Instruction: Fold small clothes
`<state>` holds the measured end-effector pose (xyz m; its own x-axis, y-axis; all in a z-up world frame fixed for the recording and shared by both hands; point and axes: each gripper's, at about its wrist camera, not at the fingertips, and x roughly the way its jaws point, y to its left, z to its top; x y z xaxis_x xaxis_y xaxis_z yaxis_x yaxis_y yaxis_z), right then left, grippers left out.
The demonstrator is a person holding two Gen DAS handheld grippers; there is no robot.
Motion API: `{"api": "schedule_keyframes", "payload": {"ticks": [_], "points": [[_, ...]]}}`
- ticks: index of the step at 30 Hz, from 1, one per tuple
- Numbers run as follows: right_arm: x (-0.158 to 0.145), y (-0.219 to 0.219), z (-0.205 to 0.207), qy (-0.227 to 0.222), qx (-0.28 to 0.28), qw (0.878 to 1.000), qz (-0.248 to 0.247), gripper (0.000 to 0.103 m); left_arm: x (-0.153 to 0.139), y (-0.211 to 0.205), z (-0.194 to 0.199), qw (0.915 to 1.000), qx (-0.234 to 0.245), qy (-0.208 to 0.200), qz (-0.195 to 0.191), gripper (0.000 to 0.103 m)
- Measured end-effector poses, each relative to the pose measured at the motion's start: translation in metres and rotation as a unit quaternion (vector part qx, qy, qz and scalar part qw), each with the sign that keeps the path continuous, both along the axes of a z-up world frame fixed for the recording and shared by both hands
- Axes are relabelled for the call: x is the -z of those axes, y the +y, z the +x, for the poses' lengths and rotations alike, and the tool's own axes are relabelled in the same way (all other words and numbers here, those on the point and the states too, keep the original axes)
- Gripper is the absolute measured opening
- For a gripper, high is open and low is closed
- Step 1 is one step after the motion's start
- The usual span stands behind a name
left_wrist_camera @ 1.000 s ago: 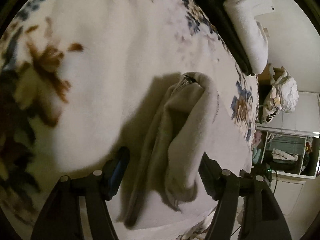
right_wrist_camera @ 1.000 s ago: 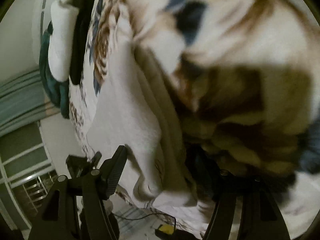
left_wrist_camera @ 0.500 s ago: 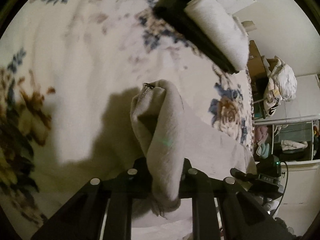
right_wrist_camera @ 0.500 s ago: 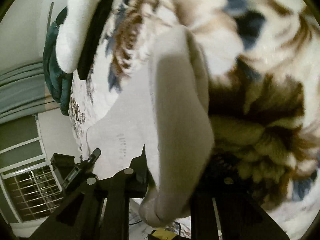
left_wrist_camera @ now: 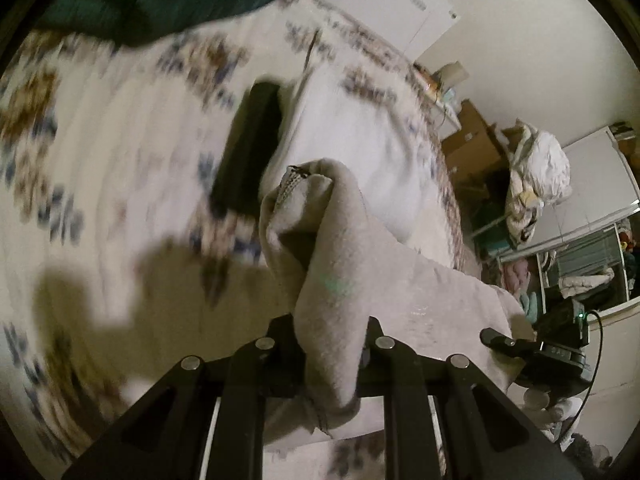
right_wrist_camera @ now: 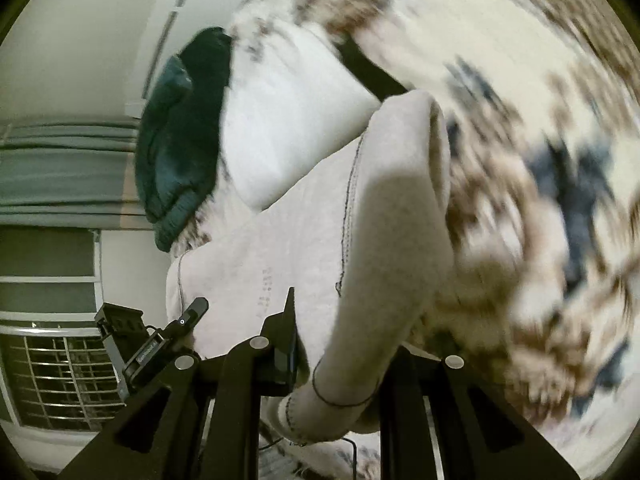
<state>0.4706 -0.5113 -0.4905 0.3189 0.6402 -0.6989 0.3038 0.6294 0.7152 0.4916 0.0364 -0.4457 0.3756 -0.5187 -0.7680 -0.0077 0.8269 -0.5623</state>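
A small beige-grey garment (left_wrist_camera: 340,272) is held up off the floral bedspread (left_wrist_camera: 120,152). My left gripper (left_wrist_camera: 330,344) is shut on one end of it. The cloth bunches up between the fingers and drapes over them. My right gripper (right_wrist_camera: 340,364) is shut on the other end of the same garment (right_wrist_camera: 384,232), which stretches away to the left toward the other gripper (right_wrist_camera: 160,344). In the left wrist view the right gripper (left_wrist_camera: 536,352) shows at the right edge of the cloth.
A folded stack of a black item (left_wrist_camera: 248,148) and a white item (left_wrist_camera: 340,120) lies further back on the bed; it also shows in the right wrist view (right_wrist_camera: 288,120). A dark teal blanket (right_wrist_camera: 176,140) lies beyond it. Boxes and clothes (left_wrist_camera: 536,172) stand beside the bed.
Both grippers closed on the garment's ends, then lifted it off the bed and swung it toward the folded stack. The bedspread is now motion-blurred.
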Motion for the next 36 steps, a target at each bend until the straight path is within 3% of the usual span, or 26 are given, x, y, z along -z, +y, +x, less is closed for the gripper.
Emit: {"api": "schedule_keyframes", "payload": {"ticks": [6, 13, 19, 22, 23, 24, 25, 26, 28, 30, 31, 33, 36], "points": [[-0.024, 0.012, 0.127, -0.053, -0.014, 0.998, -0.008, 0.017, -0.017, -0.005, 0.096, 0.9983, -0.023, -0.048, 0.023, 0.014], [0.003, 0.029, 0.247, -0.054, -0.039, 0.997, -0.048, 0.017, 0.018, -0.006, 0.181, 0.9955, -0.037, -0.055, 0.067, 0.014], [0.043, 0.034, 0.282, -0.027, -0.065, 0.993, -0.099, 0.018, 0.046, -0.018, 0.206, 0.9895, -0.019, -0.041, 0.137, 0.019], [0.046, 0.036, 0.285, -0.023, -0.067, 0.989, -0.129, 0.026, 0.046, -0.020, 0.206, 0.9857, -0.025, -0.034, 0.163, 0.026], [0.044, 0.038, 0.285, -0.024, -0.069, 0.986, -0.150, 0.036, 0.044, -0.022, 0.206, 0.9830, -0.029, -0.033, 0.178, 0.034], [0.041, 0.041, 0.286, -0.026, -0.073, 0.980, -0.182, 0.047, 0.042, -0.025, 0.205, 0.9791, -0.035, -0.033, 0.198, 0.042], [0.038, 0.045, 0.285, -0.029, -0.076, 0.974, -0.213, 0.052, 0.040, -0.028, 0.204, 0.9749, -0.039, -0.036, 0.216, 0.042], [0.034, 0.050, 0.283, -0.032, -0.080, 0.964, -0.251, 0.064, 0.038, -0.029, 0.202, 0.9720, -0.042, -0.038, 0.228, 0.043], [0.028, 0.059, 0.276, -0.034, -0.083, 0.946, -0.310, 0.075, 0.035, -0.033, 0.200, 0.9655, -0.045, -0.042, 0.253, 0.061], [0.021, 0.068, 0.265, -0.040, -0.083, 0.926, -0.366, 0.096, 0.030, -0.036, 0.194, 0.9597, -0.049, -0.052, 0.272, 0.084], [0.018, 0.074, 0.258, -0.043, -0.083, 0.914, -0.395, 0.102, 0.026, -0.040, 0.188, 0.9561, -0.050, -0.059, 0.283, 0.087], [0.012, 0.081, 0.244, -0.046, -0.082, 0.899, -0.428, 0.103, 0.022, -0.045, 0.181, 0.9517, -0.049, -0.064, 0.296, 0.097], [0.002, 0.091, 0.224, -0.041, -0.075, 0.883, -0.461, 0.103, 0.013, -0.052, 0.168, 0.9490, -0.045, -0.071, 0.304, 0.100]]}}
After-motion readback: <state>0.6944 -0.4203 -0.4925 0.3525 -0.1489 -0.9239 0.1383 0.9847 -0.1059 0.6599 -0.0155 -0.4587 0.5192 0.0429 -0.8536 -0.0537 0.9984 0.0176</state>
